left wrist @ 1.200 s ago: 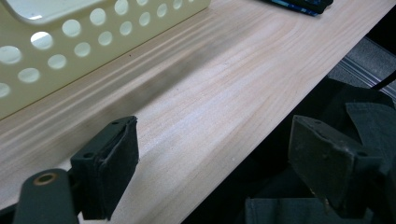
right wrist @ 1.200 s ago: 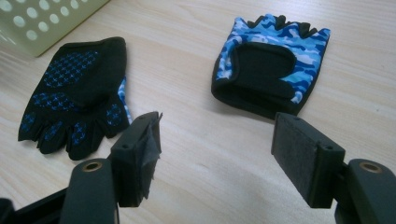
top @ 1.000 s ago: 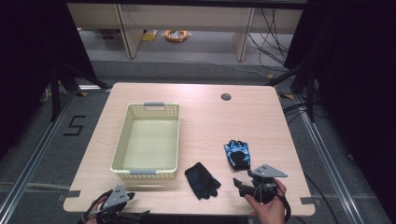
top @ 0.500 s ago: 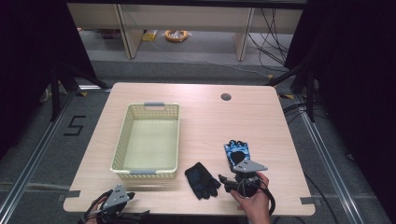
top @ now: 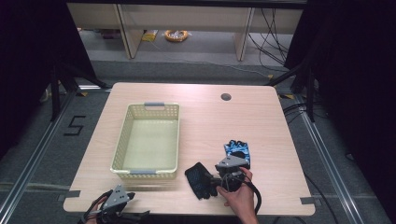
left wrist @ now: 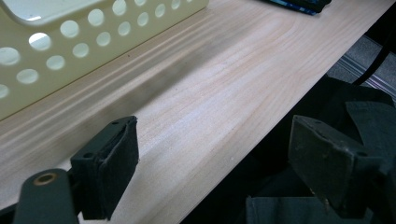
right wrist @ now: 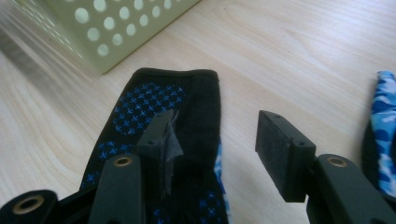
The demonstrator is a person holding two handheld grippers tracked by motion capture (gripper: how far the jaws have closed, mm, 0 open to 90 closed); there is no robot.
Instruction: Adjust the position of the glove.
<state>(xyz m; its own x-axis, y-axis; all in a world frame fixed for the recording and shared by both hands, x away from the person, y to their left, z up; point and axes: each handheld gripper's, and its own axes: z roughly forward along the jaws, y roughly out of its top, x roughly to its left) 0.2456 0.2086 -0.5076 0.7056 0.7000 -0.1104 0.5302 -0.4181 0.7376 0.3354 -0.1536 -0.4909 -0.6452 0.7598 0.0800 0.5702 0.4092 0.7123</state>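
Fingers of the right gripper [right wrist: 212, 140] stand spread apart with nothing between them — one pad [right wrist: 161, 140] sits over the black glove [right wrist: 154, 107], the other over bare wood just beside the glove's edge. Whether the pad touches the fabric cannot be told. Black glove lies flat on the table [top: 243, 116], palm side up in the right gripper view, blue cross-shaped grip dots across it, cuff pointing toward the basket.

High view: right gripper [top: 215, 181] held in a hand [top: 240, 198] near the table's front edge, jaws pointing left at the black glove [top: 200, 179]. Blue patterned glove [top: 237, 151] lies just behind the gripper, apart from the black one. Its camouflage-like edge shows at the right border of the right gripper view [right wrist: 383, 135].

Left gripper [top: 116, 201] rests at the front-left edge of the table, low, in front of the basket [top: 122, 140]. Its fingers [left wrist: 109, 168] are wide apart and hold nothing — one over the wood, the other hanging past the table's edge over dark cloth.

Basket: pale yellow, perforated walls, grey handles at both short ends, interior empty, set left of centre. Its near wall [left wrist: 93, 42] is near the left gripper's jaws, not touching.

Round cable hole [top: 226, 97] in the far right part of the tabletop. Floor beyond shows a coil of yellow cable [top: 176, 35] under a bench.
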